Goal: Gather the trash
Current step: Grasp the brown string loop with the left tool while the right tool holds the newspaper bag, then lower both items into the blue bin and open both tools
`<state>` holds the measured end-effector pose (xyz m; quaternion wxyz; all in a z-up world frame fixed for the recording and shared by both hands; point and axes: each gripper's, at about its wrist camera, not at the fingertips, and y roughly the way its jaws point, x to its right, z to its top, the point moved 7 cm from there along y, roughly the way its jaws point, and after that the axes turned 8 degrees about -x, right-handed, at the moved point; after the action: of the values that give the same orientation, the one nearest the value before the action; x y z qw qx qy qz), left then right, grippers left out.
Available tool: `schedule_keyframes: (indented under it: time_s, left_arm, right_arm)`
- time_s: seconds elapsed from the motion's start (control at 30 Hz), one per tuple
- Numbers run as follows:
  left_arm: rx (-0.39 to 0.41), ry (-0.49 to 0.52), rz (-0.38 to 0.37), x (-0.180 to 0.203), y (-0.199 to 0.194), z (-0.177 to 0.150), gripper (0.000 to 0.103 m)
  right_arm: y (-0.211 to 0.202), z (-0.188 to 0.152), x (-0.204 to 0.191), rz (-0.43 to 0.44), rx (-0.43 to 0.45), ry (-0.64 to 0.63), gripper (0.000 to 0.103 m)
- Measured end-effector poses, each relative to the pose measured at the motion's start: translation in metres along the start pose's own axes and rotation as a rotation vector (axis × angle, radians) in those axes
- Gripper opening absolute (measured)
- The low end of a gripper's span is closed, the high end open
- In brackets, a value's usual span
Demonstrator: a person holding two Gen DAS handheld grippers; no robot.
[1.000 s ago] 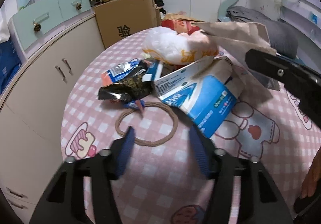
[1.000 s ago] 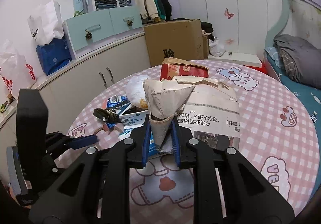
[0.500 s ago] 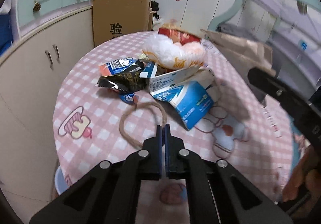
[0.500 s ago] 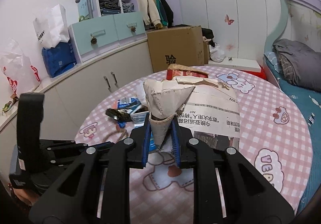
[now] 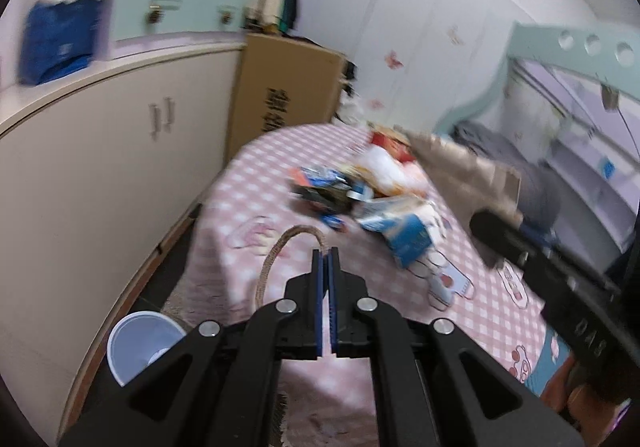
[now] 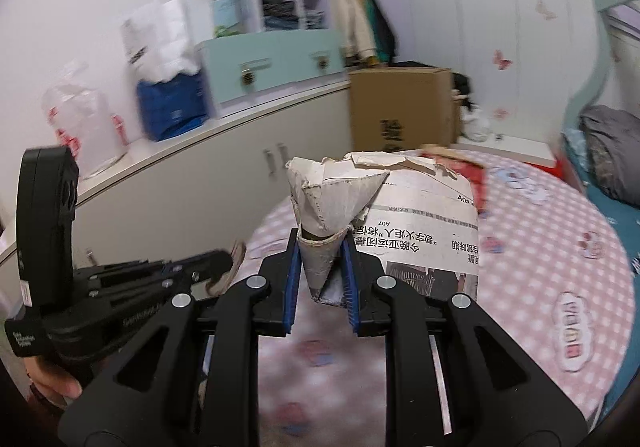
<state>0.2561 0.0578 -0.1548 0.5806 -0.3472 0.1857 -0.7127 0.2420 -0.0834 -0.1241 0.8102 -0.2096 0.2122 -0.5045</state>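
The left gripper (image 5: 326, 259) is closed on one end of a braided jute rope loop (image 5: 280, 247), which arches up and to the left of its blue pads and hangs down over the edge of the pink checked table (image 5: 248, 183). Below that edge stands a white plastic cup (image 5: 136, 343). The right gripper (image 6: 320, 247) clamps the folded corner of a newspaper bag (image 6: 424, 231), whose cone points down between the fingers. Farther across the table lie a blue-and-white carton (image 5: 404, 235) and crumpled wrappers (image 5: 324, 187).
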Motion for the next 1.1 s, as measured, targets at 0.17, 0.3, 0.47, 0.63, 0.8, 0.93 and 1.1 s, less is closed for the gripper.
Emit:
schedule_keyframes:
  time_s: [0.17, 0.3, 0.47, 0.63, 0.8, 0.93, 1.1]
  left_arm:
    - [0.036, -0.106, 0.079, -0.057, -0.023, -0.008, 0.002]
    - [0.047, -0.194, 0.161, -0.107, -0.034, -0.021, 0.002]
    - [0.033, -0.321, 0.299, -0.178, -0.040, -0.043, 0.002]
    - [-0.022, -0.420, 0.322, -0.238, -0.026, -0.066, 0.002]
    - [-0.070, -0.474, 0.335, -0.279, -0.004, -0.082, 0.003]
    - [-0.115, -0.511, 0.339, -0.308, 0.021, -0.095, 0.002]
    - [-0.170, -0.523, 0.359, -0.328, 0.052, -0.105, 0.003]
  right_arm:
    - [0.025, -0.005, -0.069, 0.103, -0.052, -0.082, 0.020]
    - [0.058, -0.013, -0.126, 0.197, -0.120, -0.145, 0.020]
    - [0.110, -0.032, -0.182, 0.273, -0.225, -0.190, 0.020]
    - [0.166, -0.058, -0.217, 0.321, -0.330, -0.207, 0.020]
    - [0.218, -0.080, -0.236, 0.347, -0.417, -0.194, 0.021]
    - [0.258, -0.093, -0.246, 0.342, -0.462, -0.184, 0.026]
    - [0.297, -0.106, -0.246, 0.313, -0.497, -0.164, 0.043]
